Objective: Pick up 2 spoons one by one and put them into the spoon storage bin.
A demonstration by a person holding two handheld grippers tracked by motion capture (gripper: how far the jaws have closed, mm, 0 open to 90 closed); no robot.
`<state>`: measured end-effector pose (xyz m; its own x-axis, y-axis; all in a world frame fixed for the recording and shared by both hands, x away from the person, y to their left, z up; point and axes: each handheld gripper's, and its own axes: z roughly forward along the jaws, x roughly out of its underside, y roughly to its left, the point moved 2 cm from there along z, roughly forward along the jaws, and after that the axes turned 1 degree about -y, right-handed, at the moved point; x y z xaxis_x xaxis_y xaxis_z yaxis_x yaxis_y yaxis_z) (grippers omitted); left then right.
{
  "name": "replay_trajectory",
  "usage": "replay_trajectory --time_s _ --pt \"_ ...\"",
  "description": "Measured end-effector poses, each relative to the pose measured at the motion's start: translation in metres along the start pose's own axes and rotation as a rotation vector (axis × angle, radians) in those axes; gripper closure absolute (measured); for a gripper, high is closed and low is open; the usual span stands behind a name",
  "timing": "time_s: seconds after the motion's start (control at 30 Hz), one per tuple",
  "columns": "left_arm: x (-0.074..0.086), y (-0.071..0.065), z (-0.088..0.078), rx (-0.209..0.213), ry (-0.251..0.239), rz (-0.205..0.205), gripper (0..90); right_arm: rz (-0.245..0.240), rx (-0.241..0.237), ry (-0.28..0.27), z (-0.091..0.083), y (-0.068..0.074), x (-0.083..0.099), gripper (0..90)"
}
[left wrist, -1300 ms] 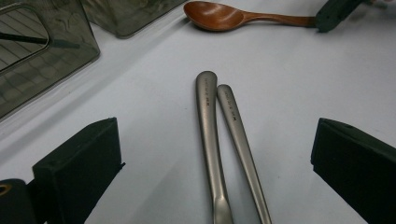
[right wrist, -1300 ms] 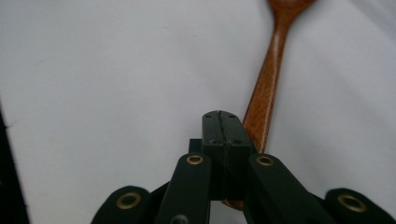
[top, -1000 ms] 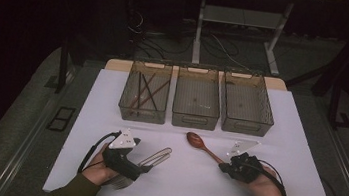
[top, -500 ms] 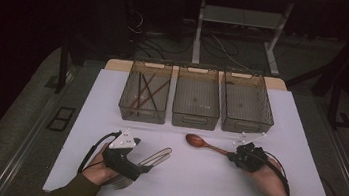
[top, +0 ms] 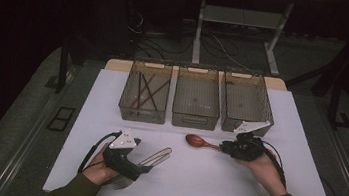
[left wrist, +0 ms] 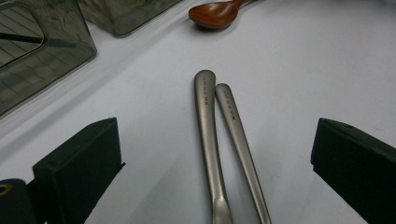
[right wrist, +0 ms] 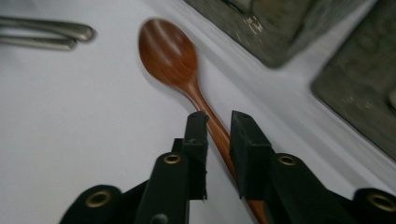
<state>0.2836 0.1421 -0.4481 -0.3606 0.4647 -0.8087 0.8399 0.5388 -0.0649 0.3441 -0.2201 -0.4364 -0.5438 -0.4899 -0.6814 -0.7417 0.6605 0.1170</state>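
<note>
R hand-held gripper, jaws just eased apart, loosely straddles wooden spoon handle; L hand-held gripper wide over two metal handles. Re-clamp spoon squarely before lifting off counter.

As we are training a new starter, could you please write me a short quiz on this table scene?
1. Which of the three bins holds sticks: A left, B middle, C right?
2. True or false: the left gripper is shut on the metal handles.
3. What lies between the jaws of the right gripper?
Key:
1. A, the left bin.
2. False: its jaws stand wide open, one on either side of the handles.
3. The handle of the wooden spoon. The jaws have just been opening and no longer press on it.
</note>
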Motion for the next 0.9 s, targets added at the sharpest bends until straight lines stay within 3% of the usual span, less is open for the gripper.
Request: replay_trajectory --time_s 0.13,0.37,0.6,0.9 --pt "0.000 0.001 0.000 0.001 0.000 0.000 0.7 0.010 -0.038 -0.017 0.012 0.004 -0.014 63.2" --pt "0.000 0.001 0.000 0.004 -0.003 -0.001 0.7 0.016 -0.061 -0.015 0.039 0.008 -0.032 51.8" --pt "0.001 0.001 0.000 0.007 -0.002 0.000 0.7 0.005 -0.068 0.008 0.058 0.012 -0.038 48.1" --pt "0.001 0.000 0.000 0.009 -0.003 0.001 0.7 -0.030 -0.063 0.043 0.066 0.016 -0.034 47.1"
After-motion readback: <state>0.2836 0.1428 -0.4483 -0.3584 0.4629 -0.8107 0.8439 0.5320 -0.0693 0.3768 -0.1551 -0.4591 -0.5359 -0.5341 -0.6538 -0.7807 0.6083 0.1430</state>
